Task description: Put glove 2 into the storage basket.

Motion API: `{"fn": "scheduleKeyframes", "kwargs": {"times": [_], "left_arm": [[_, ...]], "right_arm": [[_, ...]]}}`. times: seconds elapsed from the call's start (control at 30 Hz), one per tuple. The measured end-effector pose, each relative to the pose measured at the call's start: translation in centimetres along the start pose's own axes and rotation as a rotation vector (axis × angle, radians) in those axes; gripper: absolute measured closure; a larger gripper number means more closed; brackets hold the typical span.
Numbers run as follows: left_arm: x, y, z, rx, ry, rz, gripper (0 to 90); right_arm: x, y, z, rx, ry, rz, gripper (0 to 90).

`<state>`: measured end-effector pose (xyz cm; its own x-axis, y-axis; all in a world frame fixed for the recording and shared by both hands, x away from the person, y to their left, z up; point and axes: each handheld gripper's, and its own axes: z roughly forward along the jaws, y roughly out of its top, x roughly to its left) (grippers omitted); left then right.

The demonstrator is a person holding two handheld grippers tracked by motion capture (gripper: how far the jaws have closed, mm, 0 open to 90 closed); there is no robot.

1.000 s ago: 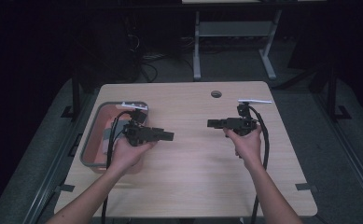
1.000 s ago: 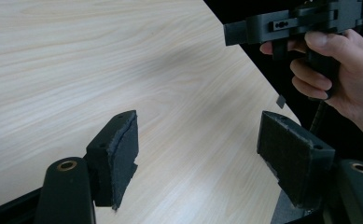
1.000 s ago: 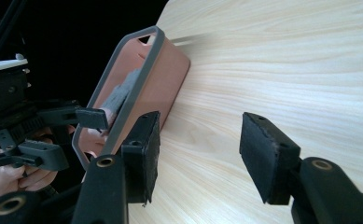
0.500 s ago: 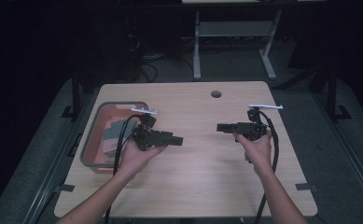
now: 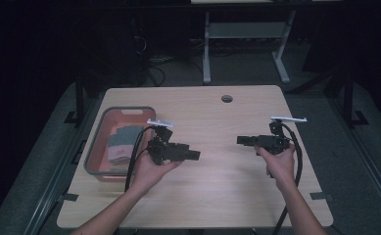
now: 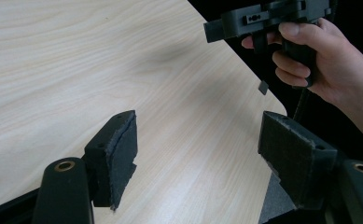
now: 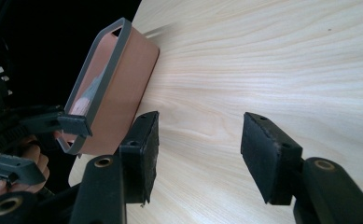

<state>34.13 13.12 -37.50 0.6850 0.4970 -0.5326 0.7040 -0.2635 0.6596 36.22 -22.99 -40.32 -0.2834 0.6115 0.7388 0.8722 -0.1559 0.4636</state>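
Cloth [image 5: 120, 143], folded and grey with a reddish edge, lies inside the salmon-coloured bin [image 5: 138, 111] with the grey rim, which stands on the left part of the table [image 5: 217, 196]. Nothing touches the cloth; it sits low in the bin, behind and to the outer side of the left gripper [image 5: 194, 155], whose jaws point away from it toward the table's middle. The left hand [image 5: 151, 169] holds that gripper just beside the bin's near right corner. In the left gripper view its jaws stand wide apart with only bare wood between the pads [image 6: 291, 154], and the other gripper shows farther off in its hand near the table's edge.

Across the table, well apart from the bin, the right gripper [image 5: 240, 140] is held by the right hand [image 5: 277, 164] with its jaws aimed back toward the left. In the right gripper view these jaws also stand apart, nothing between them, and the bin [image 7: 118, 88] appears beyond the left jaw, its wall seen from the side, with a sliver of the cloth visible over its rim.
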Motion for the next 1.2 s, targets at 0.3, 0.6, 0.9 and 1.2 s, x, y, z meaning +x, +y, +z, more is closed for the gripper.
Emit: {"fn": "scheduleKeyframes", "kwargs": {"times": [0.3,0.6,0.9,1.2], "left_arm": [[0.0,-1.0,1.2,-0.005,-0.010,-0.001,28.0],[-0.1,-1.9,2.0,-0.009,-0.018,0.003,28.1],[0.0,-3.1,2.7,-0.011,-0.014,0.007,28.1],[0.1,-4.1,3.5,-0.004,-0.015,0.014,28.1]], "right_arm": [[-1.6,-1.2,-0.9,-0.004,-0.003,0.028,45.7],[-2.7,-2.3,-1.7,-0.008,-0.009,0.042,45.3],[-4.1,-3.9,-2.7,-0.013,-0.009,0.070,45.1],[-5.2,-5.4,-3.1,-0.019,-0.001,0.088,44.5]]}}
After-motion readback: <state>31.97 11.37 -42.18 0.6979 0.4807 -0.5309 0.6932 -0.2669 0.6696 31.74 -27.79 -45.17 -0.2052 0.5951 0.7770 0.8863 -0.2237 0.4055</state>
